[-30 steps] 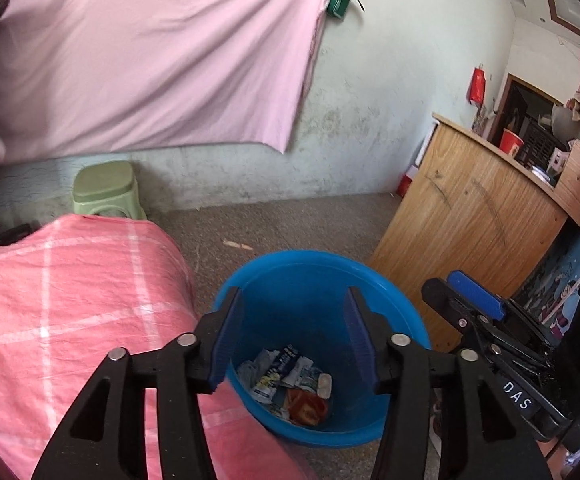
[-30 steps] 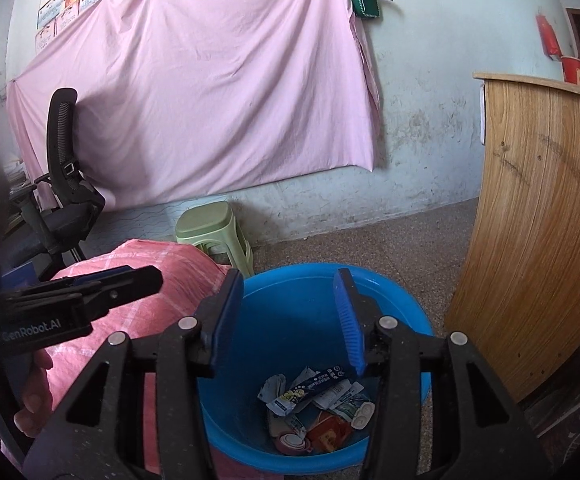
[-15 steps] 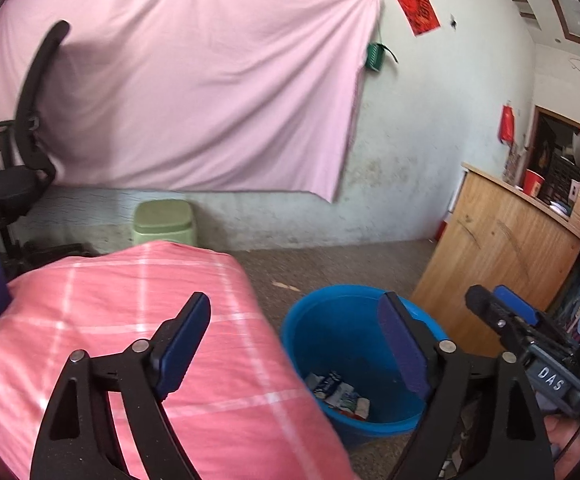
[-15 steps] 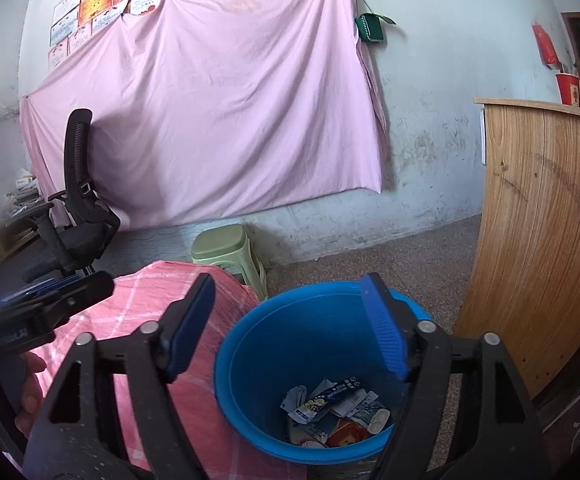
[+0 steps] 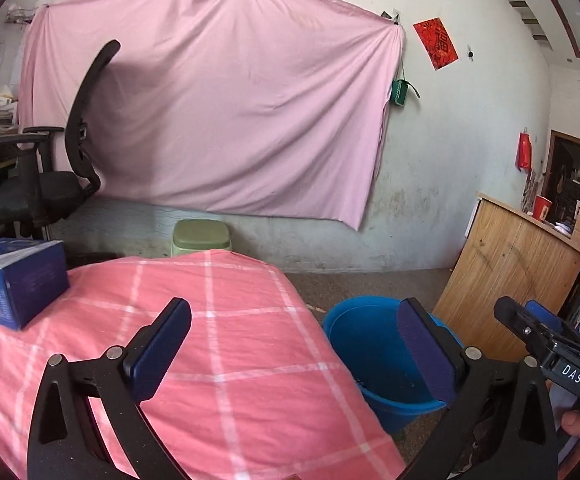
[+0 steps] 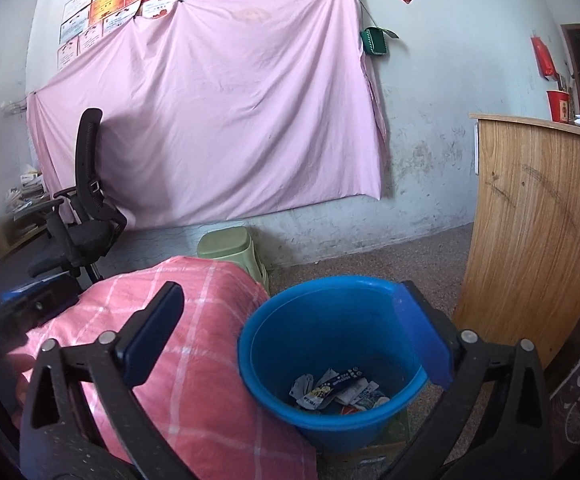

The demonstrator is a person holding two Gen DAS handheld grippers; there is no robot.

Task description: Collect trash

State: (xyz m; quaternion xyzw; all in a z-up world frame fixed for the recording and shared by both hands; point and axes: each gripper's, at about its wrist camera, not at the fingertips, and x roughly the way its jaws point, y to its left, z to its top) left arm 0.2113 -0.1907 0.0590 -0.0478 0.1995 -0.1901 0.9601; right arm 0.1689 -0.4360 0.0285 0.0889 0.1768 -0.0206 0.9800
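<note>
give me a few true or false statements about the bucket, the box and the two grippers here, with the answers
1. The blue bucket holds wrappers at its bottom. True.
2. The left gripper is shut on a wrapper. False: its jaws stand wide apart with nothing between them.
3. A dark blue box lies on the pink checked cloth. True.
4. The bucket sits on top of the pink cloth. False: it stands on the floor beside the cloth.
5. The right gripper is open and empty. True.
6. The stool by the wall is red. False: it is green.
</note>
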